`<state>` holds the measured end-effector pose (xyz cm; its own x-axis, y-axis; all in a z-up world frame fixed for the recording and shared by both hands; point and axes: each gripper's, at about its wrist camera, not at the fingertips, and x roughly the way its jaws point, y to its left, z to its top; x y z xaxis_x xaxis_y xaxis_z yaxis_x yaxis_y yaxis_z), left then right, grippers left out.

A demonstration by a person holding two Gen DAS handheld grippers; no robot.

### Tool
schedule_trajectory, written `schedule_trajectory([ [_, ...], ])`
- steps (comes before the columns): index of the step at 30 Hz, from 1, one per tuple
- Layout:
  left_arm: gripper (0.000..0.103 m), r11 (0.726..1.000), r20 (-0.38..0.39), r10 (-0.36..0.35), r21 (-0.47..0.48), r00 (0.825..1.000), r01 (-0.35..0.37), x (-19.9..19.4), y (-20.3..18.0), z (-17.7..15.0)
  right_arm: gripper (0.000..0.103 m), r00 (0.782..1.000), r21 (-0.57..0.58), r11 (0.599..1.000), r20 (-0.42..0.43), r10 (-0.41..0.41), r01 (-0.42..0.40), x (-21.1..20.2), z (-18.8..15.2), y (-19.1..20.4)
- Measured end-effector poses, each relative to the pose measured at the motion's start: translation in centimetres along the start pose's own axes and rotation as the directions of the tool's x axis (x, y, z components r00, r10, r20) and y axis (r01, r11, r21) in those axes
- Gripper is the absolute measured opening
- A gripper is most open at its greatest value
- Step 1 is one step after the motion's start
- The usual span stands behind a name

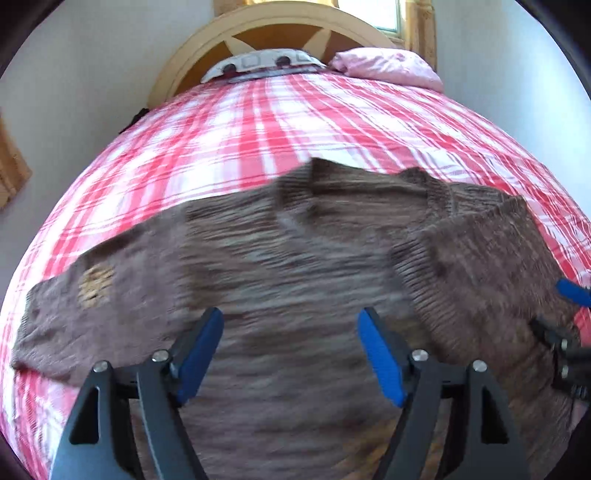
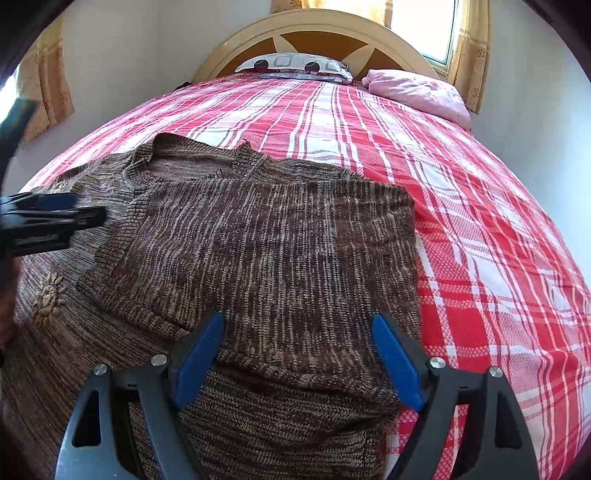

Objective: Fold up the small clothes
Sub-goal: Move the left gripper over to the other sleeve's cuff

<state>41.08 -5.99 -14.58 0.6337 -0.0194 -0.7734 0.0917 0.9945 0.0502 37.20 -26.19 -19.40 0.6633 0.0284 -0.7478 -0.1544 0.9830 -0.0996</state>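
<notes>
A brown knitted sweater (image 2: 266,236) lay spread on a bed (image 2: 480,229) covered with a red-and-white checked sheet. In the right wrist view its right sleeve had been folded inward across the body, so that the sleeve formed a broad flap lying over the chest, its ribbed cuff edge near the bottom of the picture. A small embroidered sun motif (image 2: 48,295) showed on the knit at the left side.

The right tool (image 2: 297,354) hung just above the lower edge of that folded flap, its blue pads (image 2: 199,354) spread wide. The knit lay beneath and between the pads, but neither pad pressed on it; nothing was pinched.

The left tool (image 1: 290,350) pointed down at the middle of the sweater's (image 1: 295,258) body, its blue pads (image 1: 380,354) also spread wide with bare knit under the gap and nothing gripped. This view was blurred across the fabric. From here the sweater's left sleeve reached out flat to the left, a pale worn-looking patch (image 1: 96,284) on it, while the neckline lay farther up toward the headboard (image 2: 317,33).

The left tool also appeared at the left edge of the right wrist view, over the sweater's left shoulder area, near but apart from the right tool.

Two pillows, a patterned one (image 2: 295,64) and a pink one (image 2: 421,94), lay at the head of the bed, well apart from the sweater.
</notes>
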Motion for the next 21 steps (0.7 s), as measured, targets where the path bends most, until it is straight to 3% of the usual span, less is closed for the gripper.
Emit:
schedule_trajectory([
  [7,0.086,0.991,0.011,0.073,-0.117,0.997,-0.071,-2.8,9.9,-3.5,0.086,1.0,-0.009,1.0,0.008,-0.022,0.022,-0.1,-0.1,0.3],
  [14,0.086,0.952,-0.006,0.143,-0.273,0.99,-0.14,-3.9,18.9,-6.8,0.086,1.0,-0.012,1.0,0.011,-0.027,0.028,-0.2,-0.1,0.3],
  [17,0.086,0.916,-0.021,0.166,-0.366,0.986,-0.162,-3.9,22.5,-7.7,0.086,0.999,-0.014,0.999,0.012,-0.03,0.03,-0.2,-0.1,0.2],
  [21,0.085,0.84,-0.044,0.135,-0.525,0.99,-0.138,-3.1,26.6,-8.9,0.086,0.999,-0.016,0.999,0.014,-0.035,0.036,-0.2,-0.1,0.3],
])
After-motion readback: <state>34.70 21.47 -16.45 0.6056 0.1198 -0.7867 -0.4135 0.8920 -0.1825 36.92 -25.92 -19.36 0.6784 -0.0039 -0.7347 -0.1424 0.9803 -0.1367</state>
